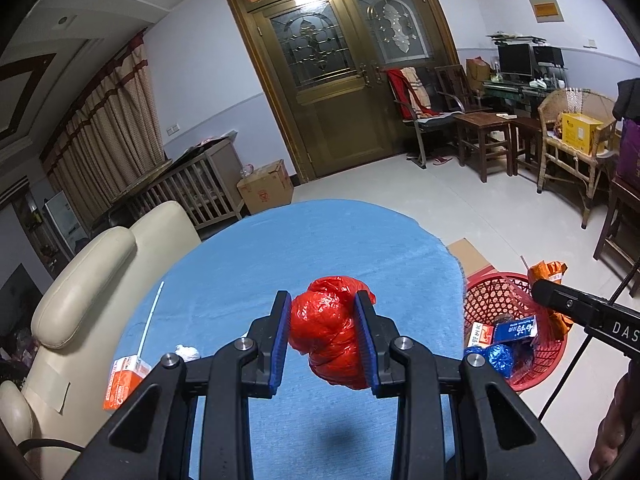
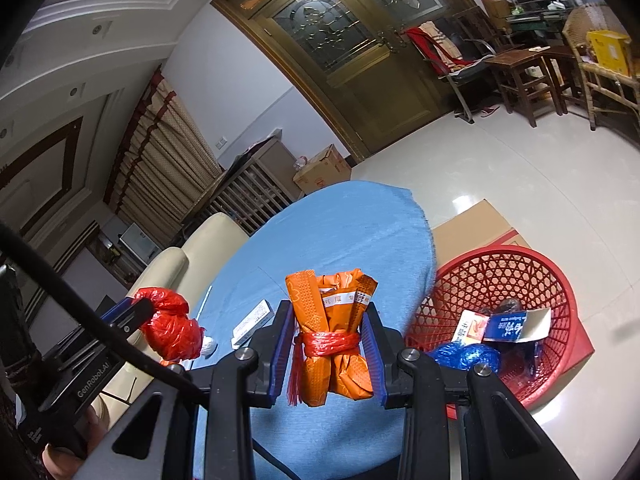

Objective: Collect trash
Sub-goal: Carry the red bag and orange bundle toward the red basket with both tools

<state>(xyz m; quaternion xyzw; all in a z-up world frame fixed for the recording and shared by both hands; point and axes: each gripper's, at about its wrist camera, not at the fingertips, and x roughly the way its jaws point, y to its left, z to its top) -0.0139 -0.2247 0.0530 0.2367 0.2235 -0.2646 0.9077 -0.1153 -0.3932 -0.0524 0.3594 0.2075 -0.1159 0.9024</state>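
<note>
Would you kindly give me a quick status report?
Left tongs shut on red bag. Right tongs shut on orange bundle. Red basket beside table, path open.

Even indoor light, floor [image 2: 472,184] glare, fisheye-bent edges, dark corners

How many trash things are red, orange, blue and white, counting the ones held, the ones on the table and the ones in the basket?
Red: 1, the red bag wad in the left tool.
Orange: 2, the orange bundle in the right tool, the orange carton.
Blue: 2, the blue wad, the blue box.
White: 3, the white box, the paper ball, the red-and-white box.
Total: 8
</note>
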